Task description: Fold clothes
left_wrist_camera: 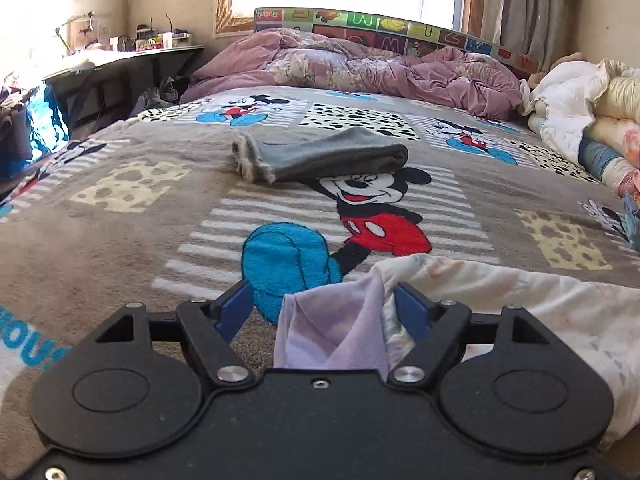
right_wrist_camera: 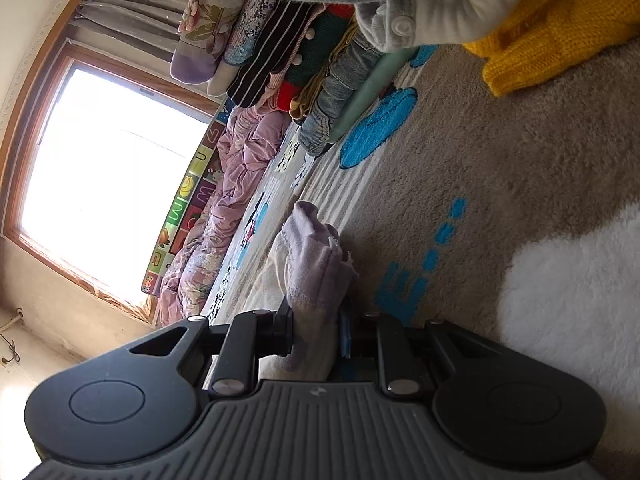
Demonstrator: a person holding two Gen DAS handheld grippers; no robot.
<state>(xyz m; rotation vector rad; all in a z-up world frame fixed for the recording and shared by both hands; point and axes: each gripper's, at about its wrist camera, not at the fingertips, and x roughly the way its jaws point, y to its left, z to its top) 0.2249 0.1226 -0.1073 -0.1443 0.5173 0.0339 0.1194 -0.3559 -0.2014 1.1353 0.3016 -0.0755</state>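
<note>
A pale floral garment with a lilac lining lies on the Mickey Mouse blanket at the near right. My left gripper is open, its blue-padded fingers either side of a lilac fold of the garment. My right gripper, rolled on its side, is shut on the garment's lilac edge, which bunches up between the fingers. A folded grey garment lies further up the bed.
A crumpled pink duvet lies at the bed's head below the window. Stacked clothes and bedding line the right side, also in the right wrist view. A yellow knit lies close by. A desk stands left.
</note>
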